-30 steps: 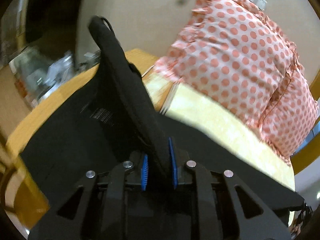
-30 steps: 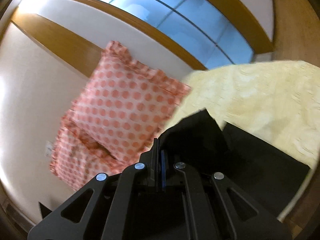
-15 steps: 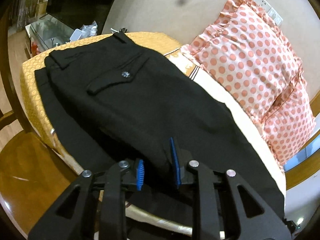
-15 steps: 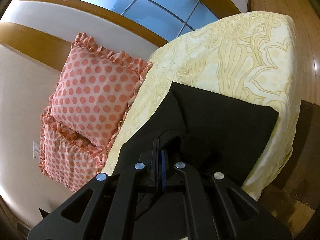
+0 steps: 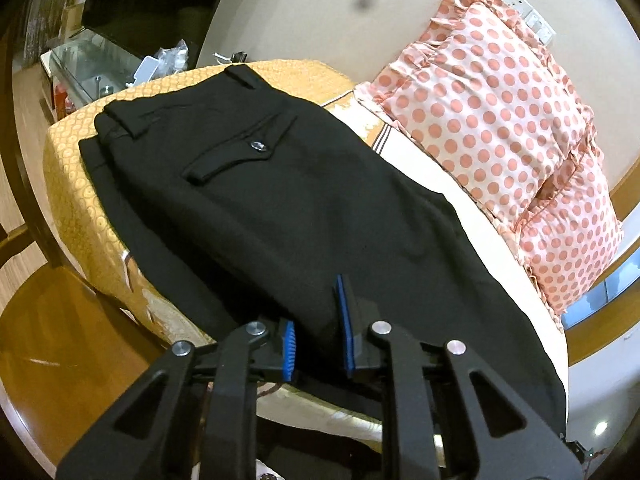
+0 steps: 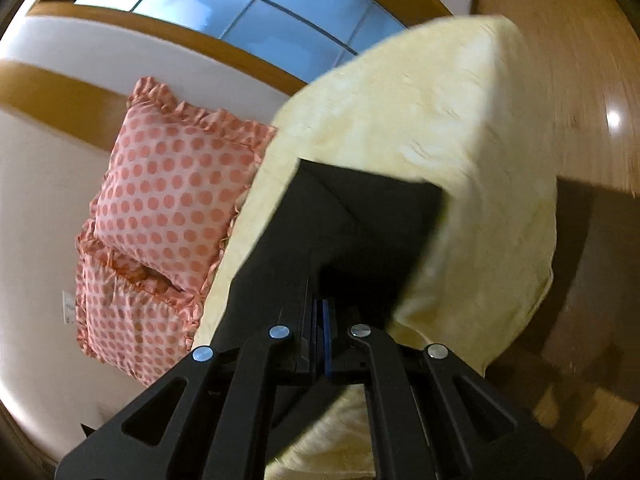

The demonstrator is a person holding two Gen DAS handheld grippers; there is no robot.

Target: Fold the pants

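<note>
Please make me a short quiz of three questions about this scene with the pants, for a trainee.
1. True or false: the pants lie on the bed.
2. What fastens the pocket flap? A) zipper B) button C) bow
3. Fill in: the pillow has a pattern of ____.

Key: 1 true. 2 B. 3 dots.

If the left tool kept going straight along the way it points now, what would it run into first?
Most likely the black pants themselves: the left tool already has a fold of that cloth between its blue pads, and more of the garment lies spread on the bed straight ahead. The polka-dot pillow sits off to the right, out of that line.
</note>
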